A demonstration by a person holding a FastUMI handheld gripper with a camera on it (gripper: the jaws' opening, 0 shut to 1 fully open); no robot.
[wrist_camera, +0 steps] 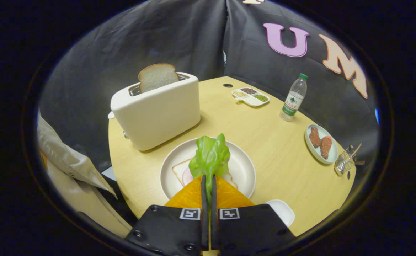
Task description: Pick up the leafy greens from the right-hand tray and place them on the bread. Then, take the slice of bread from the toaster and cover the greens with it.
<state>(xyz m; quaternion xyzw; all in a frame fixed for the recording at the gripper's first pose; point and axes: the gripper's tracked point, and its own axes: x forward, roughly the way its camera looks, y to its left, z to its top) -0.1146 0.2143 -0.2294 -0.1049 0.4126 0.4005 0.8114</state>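
Above the plate (245,170), gripper (208,181) pinching leafy greens (209,156), angled downward

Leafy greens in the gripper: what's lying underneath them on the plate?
The gripper is shut on the leafy greens, which hang over the white plate. Beneath them lies a bread slice with a pinkish round piece on it. The greens and fingers cover the rest.

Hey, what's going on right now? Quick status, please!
Gripper shut on lettuce, held over bread on plate. Second slice waiting in toaster. Nothing in the way.
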